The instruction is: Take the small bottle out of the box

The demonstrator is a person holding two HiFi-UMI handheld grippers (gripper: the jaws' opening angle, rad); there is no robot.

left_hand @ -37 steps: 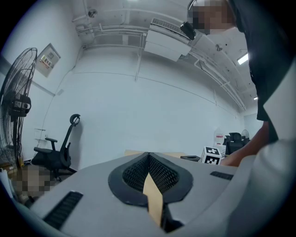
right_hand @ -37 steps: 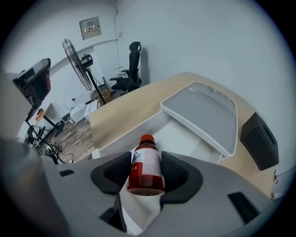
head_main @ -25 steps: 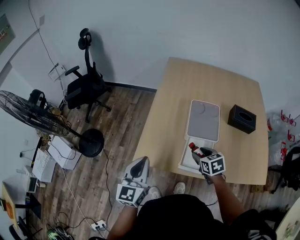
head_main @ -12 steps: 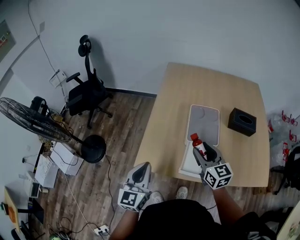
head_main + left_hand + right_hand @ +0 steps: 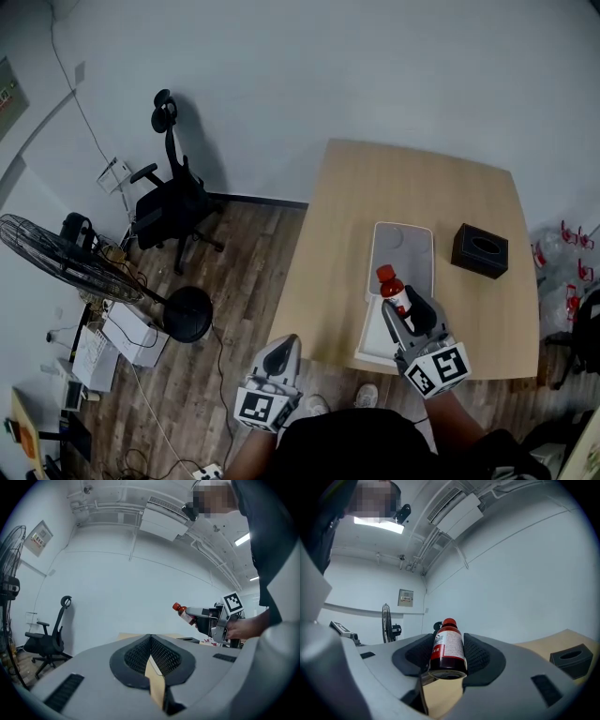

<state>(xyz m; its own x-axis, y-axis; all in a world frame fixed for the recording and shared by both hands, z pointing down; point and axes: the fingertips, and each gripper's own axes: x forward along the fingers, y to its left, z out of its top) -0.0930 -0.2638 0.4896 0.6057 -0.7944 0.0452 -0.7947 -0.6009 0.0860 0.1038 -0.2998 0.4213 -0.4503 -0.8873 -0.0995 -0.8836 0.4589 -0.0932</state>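
Note:
A small bottle (image 5: 393,288) with a red cap and dark red liquid is clamped between the fingers of my right gripper (image 5: 405,309), held up above the near end of the open white box (image 5: 367,343). In the right gripper view the bottle (image 5: 448,648) lies along the jaws, cap pointing away. The box's lid (image 5: 403,251) lies flat on the wooden table (image 5: 347,225). My left gripper (image 5: 281,345) hangs off the table's near left edge over the floor, jaws together and empty (image 5: 150,638). From there I see the bottle (image 5: 184,614) in the air to the right.
A black tissue box (image 5: 479,250) sits on the table to the right of the white box. An office chair (image 5: 173,197) and a floor fan (image 5: 66,255) stand on the wooden floor to the left, with cables and boxes near them.
My right gripper has risen with the bottle, lifting it out of the box and swinging it from pointing down to about level. The left gripper has stayed put.

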